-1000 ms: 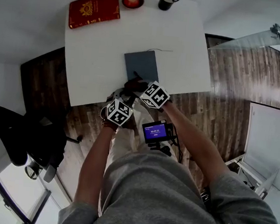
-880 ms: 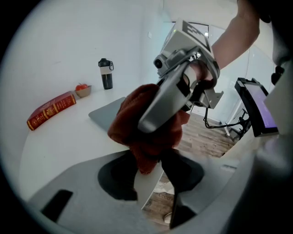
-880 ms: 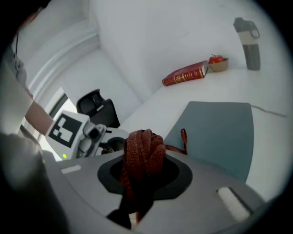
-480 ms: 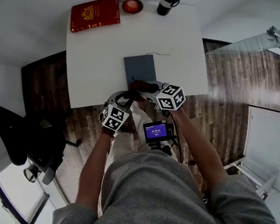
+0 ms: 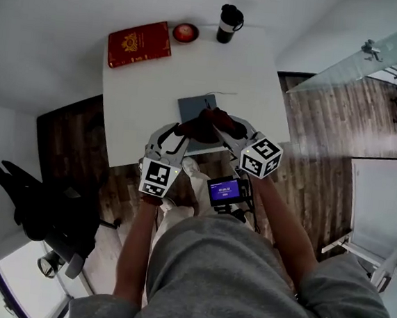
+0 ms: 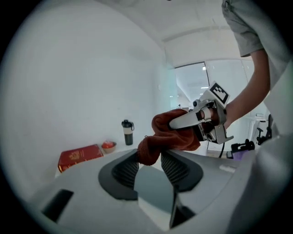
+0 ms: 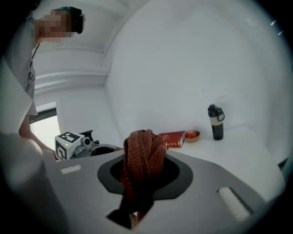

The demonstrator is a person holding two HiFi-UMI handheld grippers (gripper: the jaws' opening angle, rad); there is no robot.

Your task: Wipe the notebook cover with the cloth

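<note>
The person holds the dark red cloth [image 5: 206, 125] up between the two grippers, above the near edge of the white table [image 5: 136, 117]. The right gripper [image 7: 144, 170] is clenched on one end of the cloth: in the right gripper view a thick, folded bunch of the ribbed fabric fills the gap between its jaws and stands up out of them. The left gripper [image 6: 150, 161] grips the other end, a rounded wad of the cloth pinched between its two ridged pads, and from there the fabric runs up and across to the white jaw of the right gripper just beyond it. In the head view the two grippers point towards each other with their tips close together, and the cloth hangs as a short dark bundle between them. The grey notebook [image 5: 192, 104] lies flat on the table directly under the cloth, near the table's front edge; only its far part shows clearly, since the cloth and the jaws cover the rest. At the far side of the table, well apart from the notebook, lie a red book [image 5: 140, 43], a small red bowl [image 5: 185, 32] just beside it, and a dark bottle [image 5: 230, 23] standing upright.
</note>
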